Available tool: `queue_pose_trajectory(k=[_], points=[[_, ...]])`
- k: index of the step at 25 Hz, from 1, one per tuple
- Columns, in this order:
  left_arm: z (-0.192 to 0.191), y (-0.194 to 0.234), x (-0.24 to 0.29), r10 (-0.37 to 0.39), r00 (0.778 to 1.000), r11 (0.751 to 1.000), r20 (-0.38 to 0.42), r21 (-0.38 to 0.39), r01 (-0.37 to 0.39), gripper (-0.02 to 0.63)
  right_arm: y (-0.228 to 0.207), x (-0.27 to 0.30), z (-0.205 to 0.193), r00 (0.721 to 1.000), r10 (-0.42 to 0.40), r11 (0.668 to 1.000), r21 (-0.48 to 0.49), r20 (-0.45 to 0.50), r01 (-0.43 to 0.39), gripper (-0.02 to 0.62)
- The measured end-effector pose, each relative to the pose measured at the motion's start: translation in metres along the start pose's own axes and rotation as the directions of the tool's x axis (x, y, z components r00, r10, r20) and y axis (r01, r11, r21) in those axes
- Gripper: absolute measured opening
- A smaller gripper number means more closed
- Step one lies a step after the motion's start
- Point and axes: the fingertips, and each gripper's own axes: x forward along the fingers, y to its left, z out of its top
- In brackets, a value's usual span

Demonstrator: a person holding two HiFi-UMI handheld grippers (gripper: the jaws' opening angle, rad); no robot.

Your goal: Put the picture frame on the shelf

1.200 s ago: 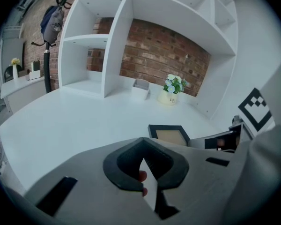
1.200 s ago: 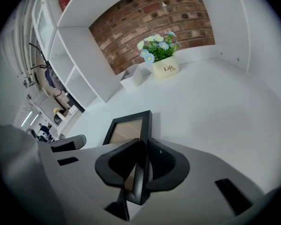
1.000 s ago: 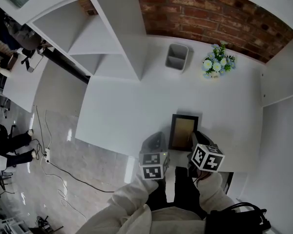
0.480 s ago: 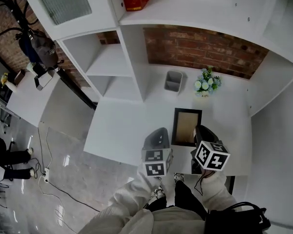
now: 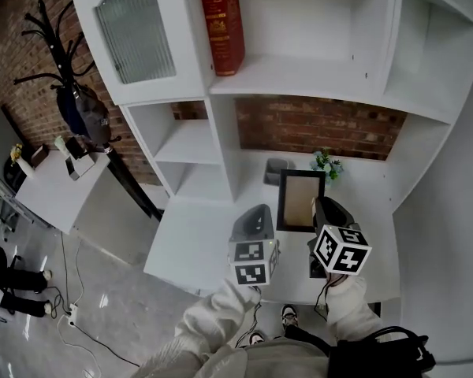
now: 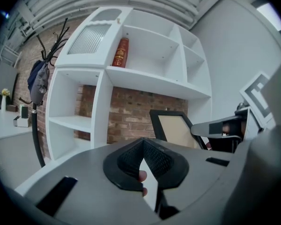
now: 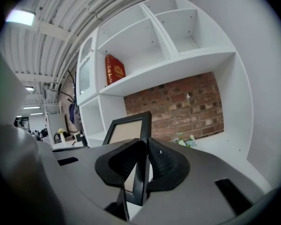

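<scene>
While the right gripper (image 7: pixel 141 159) clamps the frame (image 5: pixel 300 201), transport is in hand; next, lift to the shelf (image 5: pixel 299 81) at 12 o'clock; the left gripper (image 6: pixel 141 161) seems closed, empty.

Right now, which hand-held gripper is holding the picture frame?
The right hand-held gripper: its jaws clamp the black picture frame by its edge. The left hand-held gripper has its jaws together on nothing.

One picture frame (image 5: pixel 300 201), one red book (image 5: pixel 221 24), one grey bin (image 5: pixel 274 172), one bunch of flowers (image 5: pixel 325 164)
</scene>
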Motion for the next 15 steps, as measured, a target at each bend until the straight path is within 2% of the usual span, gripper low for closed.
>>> queue_pose_trajectory(k=[7,11,15], points=[[0.058,0.004,0.007,-0.015,0.994,0.999,0.112,0.041,0.011,-0.002,0.015,0.002,0.064,0.992,0.012,0.998,-0.061,0.128,-0.004,0.074],[0.088,0.012,0.010,-0.011,0.989,0.999,0.146,0.043,0.004,-0.002,0.022,0.003,0.101,0.982,0.022,0.995,-0.095,0.185,-0.004,0.074],[0.133,0.009,0.014,-0.042,0.977,0.996,0.209,0.087,0.024,-0.002,0.027,0.007,0.149,0.967,0.024,0.991,-0.132,0.252,0.010,0.072]])
